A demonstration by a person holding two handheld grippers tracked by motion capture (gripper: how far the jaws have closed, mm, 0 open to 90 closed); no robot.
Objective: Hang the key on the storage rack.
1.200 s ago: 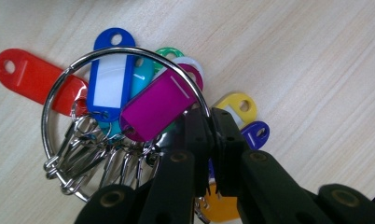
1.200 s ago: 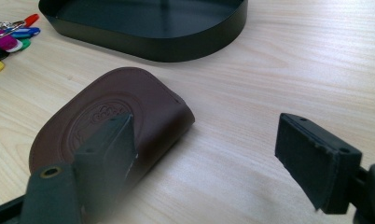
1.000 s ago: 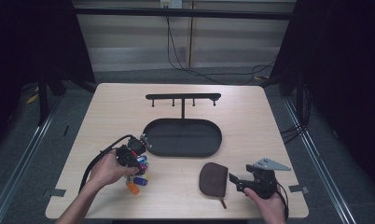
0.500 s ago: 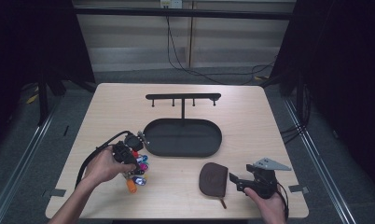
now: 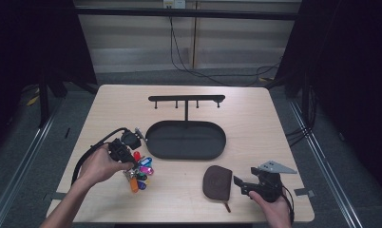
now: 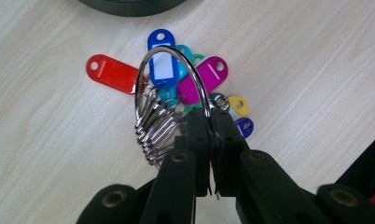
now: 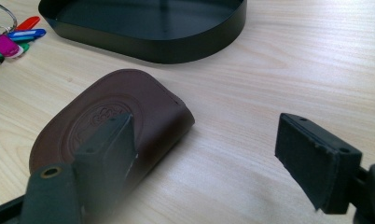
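Left gripper (image 6: pixel 212 135) has risen, fingers (image 6: pixel 198 140) clamping the key ring (image 6: pixel 169 70).

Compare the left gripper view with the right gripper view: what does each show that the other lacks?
Left gripper view alone: the left tongs shut on the metal key ring, its clips and the yellow and purple tags lifted with it. Right gripper view alone: the brown leather pouch lying flat, the right tongs open beside it, one jaw over the pouch. Both: the bunch of coloured key tags, the dark oval tray and the wooden table.
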